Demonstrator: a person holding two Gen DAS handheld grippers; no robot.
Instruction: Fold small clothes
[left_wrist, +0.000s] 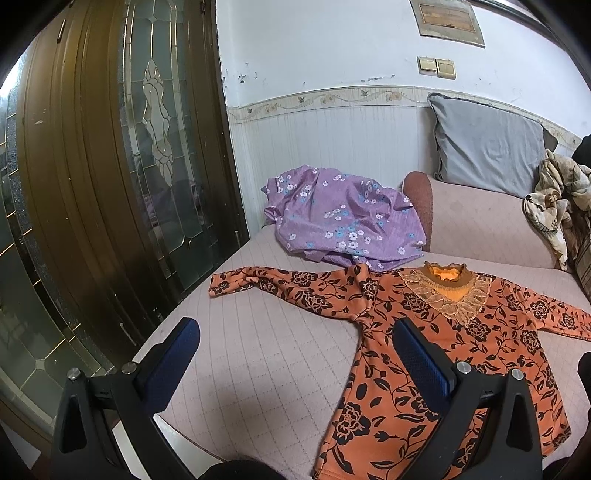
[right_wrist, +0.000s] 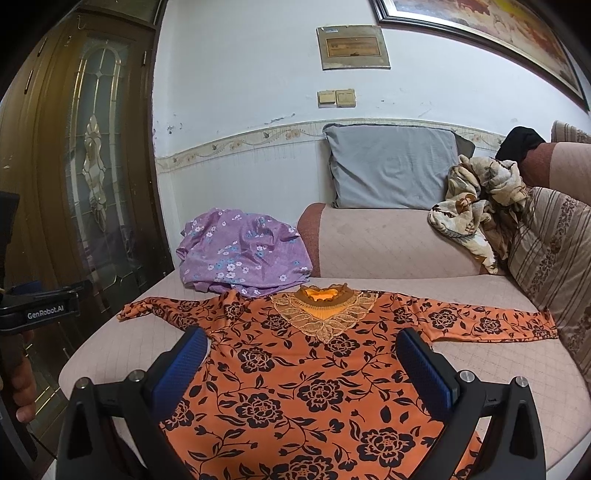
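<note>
ideally, each spread, empty hand-held gripper (left_wrist: 295, 343) (right_wrist: 304, 347) pinches one sleeve of the flat orange floral top (right_wrist: 314, 387) and folds inward.

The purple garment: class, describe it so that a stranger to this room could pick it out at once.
Start at the pink quilted sofa seat by the wooden door. At its back corner, against the armrest, lies the purple garment, crumpled. Unlike the orange floral top spread flat before it, it bears small white and blue flowers.

The left gripper (left_wrist: 295, 354) was held wide open. The right gripper (right_wrist: 303, 354) was likewise spread, nothing gripped between its fingers.
</note>
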